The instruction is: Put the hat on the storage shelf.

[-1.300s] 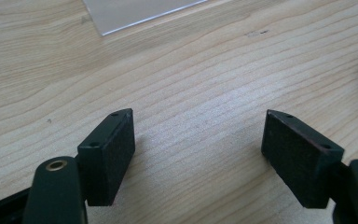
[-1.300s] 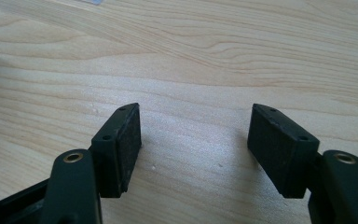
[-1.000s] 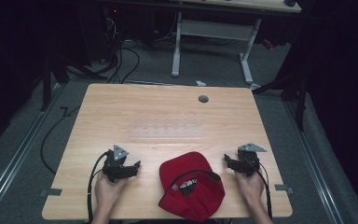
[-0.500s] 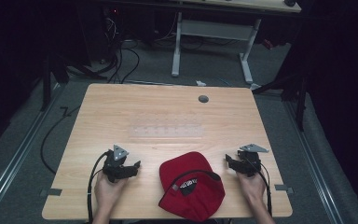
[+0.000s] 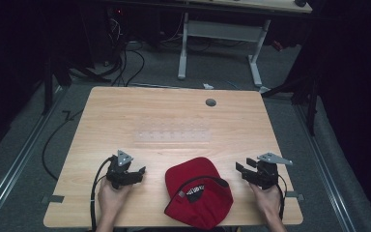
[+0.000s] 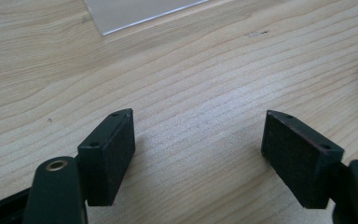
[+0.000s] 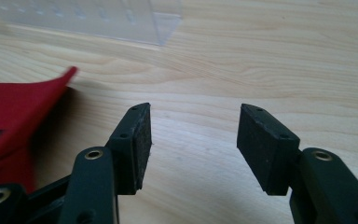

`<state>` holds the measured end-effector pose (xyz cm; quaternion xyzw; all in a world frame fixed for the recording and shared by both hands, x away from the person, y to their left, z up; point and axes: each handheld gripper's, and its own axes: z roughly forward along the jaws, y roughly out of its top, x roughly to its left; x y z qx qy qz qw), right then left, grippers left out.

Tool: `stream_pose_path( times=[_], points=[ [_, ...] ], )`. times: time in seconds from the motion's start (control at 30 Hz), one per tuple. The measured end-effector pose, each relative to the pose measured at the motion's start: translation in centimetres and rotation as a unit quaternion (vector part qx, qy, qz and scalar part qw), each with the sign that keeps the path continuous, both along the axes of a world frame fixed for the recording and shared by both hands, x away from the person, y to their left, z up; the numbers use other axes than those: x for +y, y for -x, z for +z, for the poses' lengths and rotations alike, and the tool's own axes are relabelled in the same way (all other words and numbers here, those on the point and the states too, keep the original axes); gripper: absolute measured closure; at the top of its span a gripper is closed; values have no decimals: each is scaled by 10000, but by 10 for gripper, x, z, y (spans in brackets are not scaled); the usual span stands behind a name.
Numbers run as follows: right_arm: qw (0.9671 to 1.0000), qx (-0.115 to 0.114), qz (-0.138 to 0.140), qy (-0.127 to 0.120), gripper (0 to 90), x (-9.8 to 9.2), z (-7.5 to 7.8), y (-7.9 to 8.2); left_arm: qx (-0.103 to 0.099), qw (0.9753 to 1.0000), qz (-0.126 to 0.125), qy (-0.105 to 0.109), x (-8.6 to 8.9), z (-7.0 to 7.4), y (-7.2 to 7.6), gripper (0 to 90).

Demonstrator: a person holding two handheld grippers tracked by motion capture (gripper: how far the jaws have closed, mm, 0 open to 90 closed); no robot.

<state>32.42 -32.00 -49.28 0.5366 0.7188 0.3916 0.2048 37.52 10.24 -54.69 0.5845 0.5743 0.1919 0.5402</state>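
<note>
Red cap (image 5: pixel 199 197): lower middle of the frame, at the near edge of the bench (image 5: pixel 174 116), underside up with its black inner band showing; nothing touches it.
Left hand-held gripper (image 5: pixel 138 171): lower left, just beside the cap, jaws spread over bare wood and pointed toward it, likely lined up for a grab at one side.
Right hand-held gripper (image 5: pixel 242 167): lower right, jaws spread too, aimed at the cap's other flank; its own view has red fabric (image 7: pixel 18 116) at the left edge.
Why both flank it: probably a two-sided pick-up or flip.
Clear plastic tray (image 5: pixel 173 136): mid-frame, beyond the cap.
Round cable hole (image 5: pixel 210 102): upper middle, near the far edge.
</note>
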Motion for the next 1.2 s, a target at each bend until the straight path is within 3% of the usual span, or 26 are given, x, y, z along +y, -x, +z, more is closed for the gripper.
stream_pose_path(
  times=[0.33,0.53,0.67,0.83,1.2],
  points=[
    [9975,-211,627,-254,445,15,27,27,1,10000,0,-2,0,0,0,260],
    [9936,-266,1009,-433,420,29,37,39,1,10000,-1,-3,0,0,0,259],
    [9912,-219,1241,-394,390,40,40,43,1,10000,0,-1,0,0,0,259],
    [9900,-118,1383,-270,353,52,37,41,1,10000,0,-2,0,0,0,259],
    [9888,289,1450,-210,332,65,13,24,1,10000,-1,0,0,0,0,259]
  ],
)
